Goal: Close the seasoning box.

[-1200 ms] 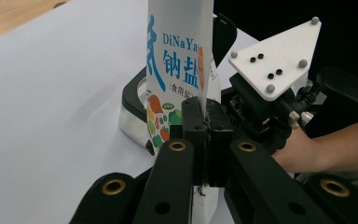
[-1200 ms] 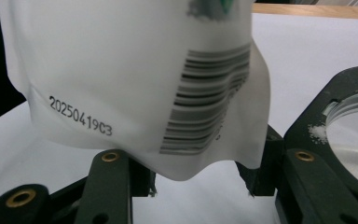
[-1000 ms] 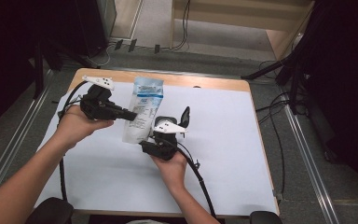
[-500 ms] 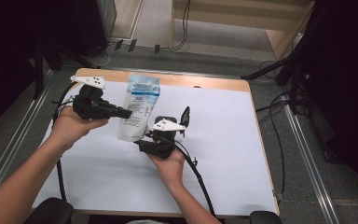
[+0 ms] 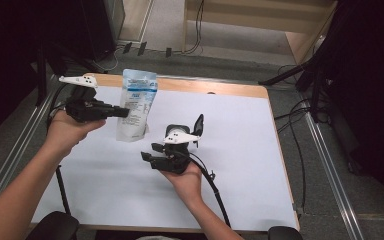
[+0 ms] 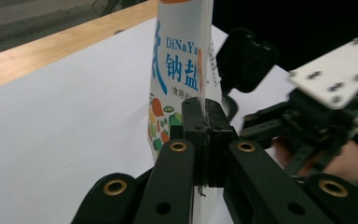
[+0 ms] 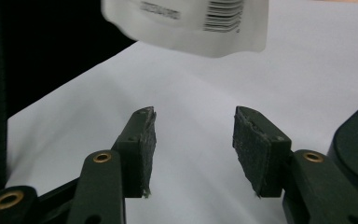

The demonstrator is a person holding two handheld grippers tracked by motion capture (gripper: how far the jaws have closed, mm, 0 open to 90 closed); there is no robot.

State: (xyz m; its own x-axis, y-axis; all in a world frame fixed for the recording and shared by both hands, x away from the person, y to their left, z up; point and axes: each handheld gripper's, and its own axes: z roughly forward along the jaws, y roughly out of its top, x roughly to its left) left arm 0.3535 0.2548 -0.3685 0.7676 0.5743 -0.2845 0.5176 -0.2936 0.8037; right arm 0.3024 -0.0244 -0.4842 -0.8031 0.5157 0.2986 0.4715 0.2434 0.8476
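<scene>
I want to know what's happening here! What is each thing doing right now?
White and blue plastic salt pouch: upright, pinched at its edge, bottom lifted off the table.
Left gripper: black jaws shut on the pouch.
Right gripper: black jaws open, holding nothing, below the pouch.
White-covered wooden table: flat, bare where it shows.

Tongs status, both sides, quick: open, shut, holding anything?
Left tongs: shut on the salt pouch, held above the table.
Right tongs: open, holding nothing, below the pouch.
</scene>
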